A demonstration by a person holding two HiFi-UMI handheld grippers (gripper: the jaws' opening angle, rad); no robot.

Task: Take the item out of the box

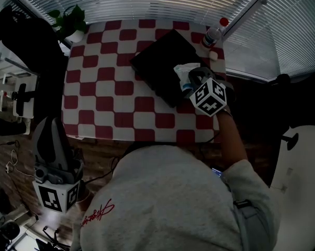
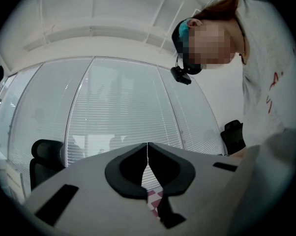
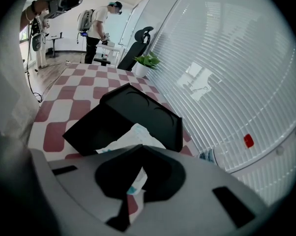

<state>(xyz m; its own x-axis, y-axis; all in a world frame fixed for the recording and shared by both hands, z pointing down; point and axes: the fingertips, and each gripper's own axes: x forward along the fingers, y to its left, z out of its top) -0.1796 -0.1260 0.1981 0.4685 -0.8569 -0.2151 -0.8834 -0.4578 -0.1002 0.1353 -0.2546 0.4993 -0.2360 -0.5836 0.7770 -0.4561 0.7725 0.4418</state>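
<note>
The white packet (image 1: 186, 70) lies at the near edge of the open black box (image 1: 156, 61) on the checked table (image 1: 106, 104), and a fold of it already sits between the jaws of your right gripper (image 1: 192, 80). Those jaws are closed almost tip to tip, pinching its crumpled edge (image 3: 133, 137). It looks soft, thin and light, probably a film wrapper that will sag and may slip, so a bite further into the body would likely hold better than the loose corner.

Your left gripper (image 1: 53, 124) hangs off the table beside you, jaws together with nothing between them (image 2: 147, 154).

Your own gripper covers the packet's lower part, its print is too small to read, and the box's inside is too dark to see into.
</note>
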